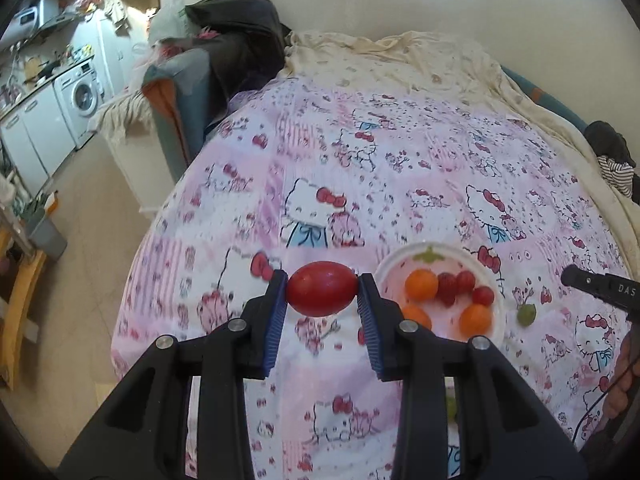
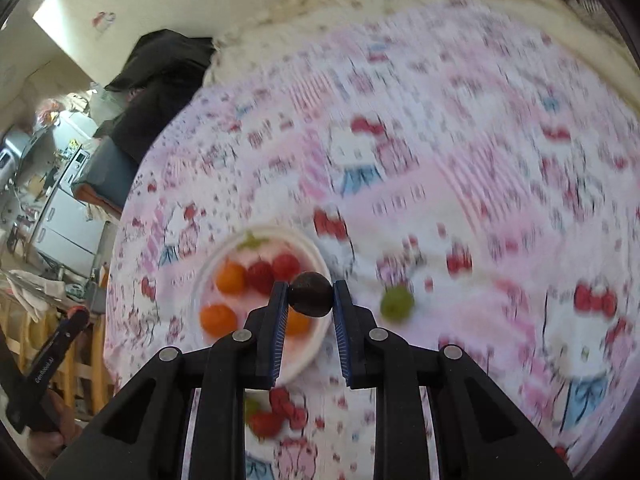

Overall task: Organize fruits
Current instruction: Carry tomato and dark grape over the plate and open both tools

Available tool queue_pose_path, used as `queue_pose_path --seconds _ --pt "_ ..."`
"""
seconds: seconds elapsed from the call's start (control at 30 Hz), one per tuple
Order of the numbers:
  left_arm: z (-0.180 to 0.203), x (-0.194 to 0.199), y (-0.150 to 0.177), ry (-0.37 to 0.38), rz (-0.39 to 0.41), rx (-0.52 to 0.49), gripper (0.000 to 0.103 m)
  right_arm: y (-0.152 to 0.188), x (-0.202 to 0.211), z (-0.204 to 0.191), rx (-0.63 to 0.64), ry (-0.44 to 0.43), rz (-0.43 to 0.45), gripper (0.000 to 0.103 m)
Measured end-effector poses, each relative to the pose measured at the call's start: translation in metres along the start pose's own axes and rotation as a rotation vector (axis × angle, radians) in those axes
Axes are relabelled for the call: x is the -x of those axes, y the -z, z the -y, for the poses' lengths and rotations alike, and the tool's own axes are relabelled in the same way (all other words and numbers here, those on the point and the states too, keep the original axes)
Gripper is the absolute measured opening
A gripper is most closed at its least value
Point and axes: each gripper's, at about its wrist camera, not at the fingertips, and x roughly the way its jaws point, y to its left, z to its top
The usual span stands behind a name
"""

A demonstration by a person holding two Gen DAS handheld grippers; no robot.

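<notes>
The left gripper (image 1: 322, 294) pinches a red tomato (image 1: 322, 289) end to end, aloft beside the plate (image 1: 400, 258). The right gripper (image 2: 311, 296) clamps a dark fruit (image 2: 311, 294), perhaps a grape, above the plate's rim. Both look light, smooth, easily bruised; grip gently across the middle.

Washing machine (image 1: 85, 96) beside white cabinets (image 1: 38, 136).

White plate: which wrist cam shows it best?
Left wrist view: the white plate is sharp, fruit countable, only its left edge behind a finger. In the right wrist view the plate is motion-blurred and partly covered by the right gripper.
</notes>
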Motion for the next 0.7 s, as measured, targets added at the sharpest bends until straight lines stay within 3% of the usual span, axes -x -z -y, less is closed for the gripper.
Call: queue_pose_path --seconds 0.33,0.6,0.7 --pt "0.036 -0.053 -0.016 0.032 -0.039 -0.105 0.031 -0.017 -0.043 -0.019 0.048 -0.081 -0.052 0.024" --pt "0.048 -0.09 0.001 0.107 -0.118 -0.123 0.031 -0.004 -0.074 -0.017 0.021 -0.126 -0.146 0.024" --pt "0.049 -0.1 0.01 0.097 -0.117 -0.13 0.032 0.001 -0.083 -0.018 0.022 -0.121 -0.172 0.024"
